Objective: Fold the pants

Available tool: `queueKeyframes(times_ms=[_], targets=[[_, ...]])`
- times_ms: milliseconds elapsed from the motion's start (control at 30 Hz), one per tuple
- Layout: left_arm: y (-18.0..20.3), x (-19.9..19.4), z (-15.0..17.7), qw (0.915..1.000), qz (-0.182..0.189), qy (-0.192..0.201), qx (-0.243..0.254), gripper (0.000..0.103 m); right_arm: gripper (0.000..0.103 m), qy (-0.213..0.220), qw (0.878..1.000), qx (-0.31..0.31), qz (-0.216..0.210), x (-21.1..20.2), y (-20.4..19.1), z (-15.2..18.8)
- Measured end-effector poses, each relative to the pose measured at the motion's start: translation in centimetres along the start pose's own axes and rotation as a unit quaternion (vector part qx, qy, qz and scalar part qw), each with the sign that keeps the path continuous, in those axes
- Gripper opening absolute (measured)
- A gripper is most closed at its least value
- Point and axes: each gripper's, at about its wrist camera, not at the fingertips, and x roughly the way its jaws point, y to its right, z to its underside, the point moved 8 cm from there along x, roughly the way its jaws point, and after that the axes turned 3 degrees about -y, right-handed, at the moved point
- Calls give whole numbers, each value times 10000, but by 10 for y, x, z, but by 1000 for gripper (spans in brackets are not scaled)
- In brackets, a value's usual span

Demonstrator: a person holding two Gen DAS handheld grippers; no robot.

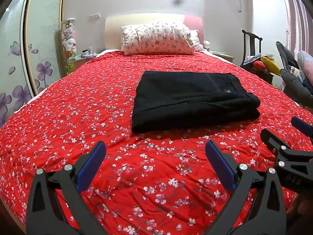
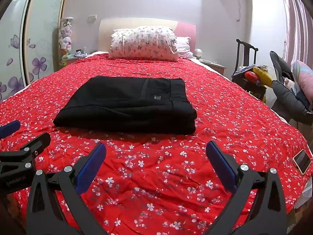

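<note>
- Your left claw is spread wide with nothing between its blue pads, hovering over the bedspread short of the pants.
- Your right claw is spread the same way, also empty, just beside the left one.
- The pants lie ahead of both claws, near the middle of the bed, apart from either: forward and a little right of the left claw, forward and a little left of the right claw. Neither looks clearly nearer.
- Their long axis runs across the bed, side to side, with a stacked fold edge facing you.
- Judging by the neat layered rectangle, the fold looks finished or nearly so.
- Count: one pair of pants, two claws, two pillows at the headboard, one phone at the bed's right edge.
</note>
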Motion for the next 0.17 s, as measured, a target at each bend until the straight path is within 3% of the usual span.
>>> queueKeyframes(times_ms=[167], targets=[[-1, 2, 0, 9999, 67, -79, -10, 101, 102, 2, 10000, -3, 4, 0, 0, 0]])
